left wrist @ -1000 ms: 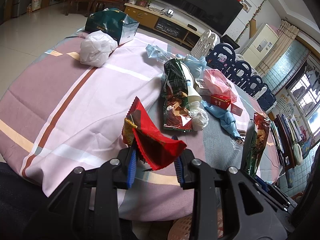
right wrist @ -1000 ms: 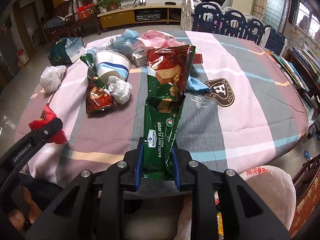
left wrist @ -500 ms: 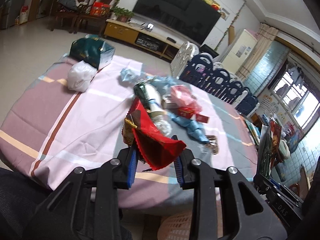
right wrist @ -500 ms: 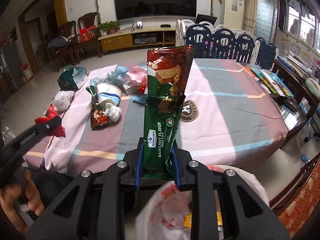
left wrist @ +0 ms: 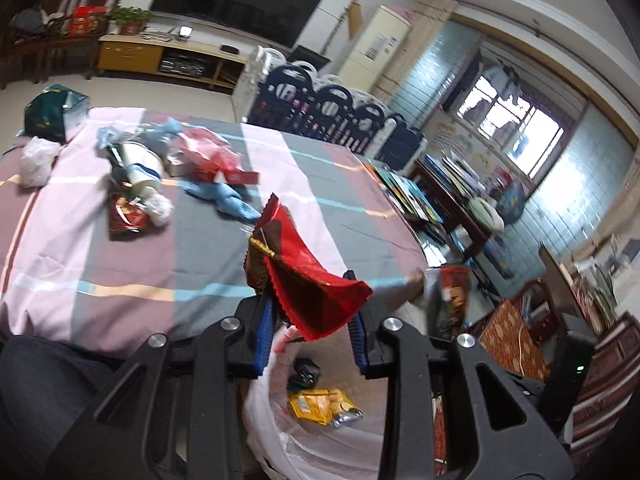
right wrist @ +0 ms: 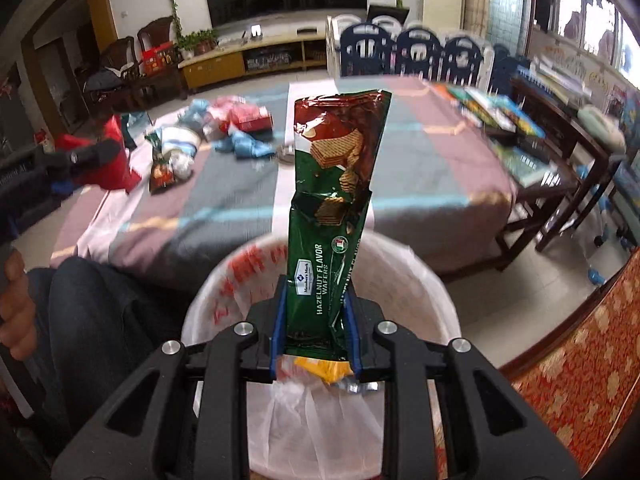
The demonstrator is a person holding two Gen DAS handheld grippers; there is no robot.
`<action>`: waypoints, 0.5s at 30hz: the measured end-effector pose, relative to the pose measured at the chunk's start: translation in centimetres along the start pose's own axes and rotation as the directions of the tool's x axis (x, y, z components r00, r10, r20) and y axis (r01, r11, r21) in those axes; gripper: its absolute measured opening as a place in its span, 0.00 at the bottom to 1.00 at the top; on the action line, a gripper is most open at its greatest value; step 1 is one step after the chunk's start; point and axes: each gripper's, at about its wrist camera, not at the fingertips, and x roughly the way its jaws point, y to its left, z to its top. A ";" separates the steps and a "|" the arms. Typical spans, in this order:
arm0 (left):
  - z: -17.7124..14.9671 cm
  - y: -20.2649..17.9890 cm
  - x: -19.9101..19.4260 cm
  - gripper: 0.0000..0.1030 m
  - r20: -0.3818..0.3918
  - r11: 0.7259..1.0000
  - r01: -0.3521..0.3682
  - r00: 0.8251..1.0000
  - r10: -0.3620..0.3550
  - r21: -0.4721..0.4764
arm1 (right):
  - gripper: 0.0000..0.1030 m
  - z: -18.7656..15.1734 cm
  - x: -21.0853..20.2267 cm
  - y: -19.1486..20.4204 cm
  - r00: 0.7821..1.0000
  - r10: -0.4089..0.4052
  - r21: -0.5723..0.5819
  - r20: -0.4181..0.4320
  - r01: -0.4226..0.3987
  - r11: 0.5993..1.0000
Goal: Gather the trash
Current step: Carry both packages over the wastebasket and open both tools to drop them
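Both of our tongs have swung away from the bench since a second ago and now hang over the bin, each with its load. Our left tongs point(left wrist: 310, 330) pinch a crumpled red wrapper point(left wrist: 308, 280) by its lower edge above the white bin liner point(left wrist: 276, 420); our right tongs point(right wrist: 316, 334) pinch a tall green wafer bag point(right wrist: 334, 208), upright, directly over the mouth of the round bin point(right wrist: 416, 284). On the bag we read "Member's Mark" and "HAZELNUT FLAVOR WAFERS" running up its front, legible only from the right wrist; the left wrist catches that bag merely as a blurred sliver at its right edge. Red characters printed on the liner point(right wrist: 240, 276) are too smeared to read. Looking down into the bin, the left wrist shows a yellow packet point(left wrist: 324, 404) and a small dark item point(left wrist: 306, 372) already lying inside, while the right wrist shows only a corner of the yellow packet point(right wrist: 320, 368) beneath its tongs. On the striped bench point(left wrist: 92, 248) behind, the rest of the litter lies grouped: a white paper cup point(left wrist: 140, 164), a small brown snack packet point(left wrist: 126, 216), a blue plastic bag point(left wrist: 228, 200), a red carton point(left wrist: 236, 176), a white crumpled bag point(left wrist: 38, 160) and a dark green tissue box point(left wrist: 54, 114) at the far edge. From the right wrist we also see the hand point(right wrist: 14, 312) gripping the left tool point(right wrist: 60, 164), with "AI" just legible on its side.
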 end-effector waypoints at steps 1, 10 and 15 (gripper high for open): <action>-0.3 -0.7 0.3 0.31 -0.013 1.000 0.004 1.000 -0.004 0.014 | 0.26 -0.7 0.7 -0.5 0.999 0.027 0.020 -0.038 -0.026 0.999; -2.7 -3.7 2.7 0.35 -0.120 0.994 0.047 0.992 -0.034 0.103 | 0.76 -1.3 -1.1 -3.2 1.000 -0.001 0.090 0.008 0.000 0.996; -4.9 -5.5 5.2 0.78 -0.257 0.981 0.104 0.965 -0.059 0.165 | 0.77 -0.6 -3.7 -8.1 0.995 -0.038 0.279 0.096 0.010 0.960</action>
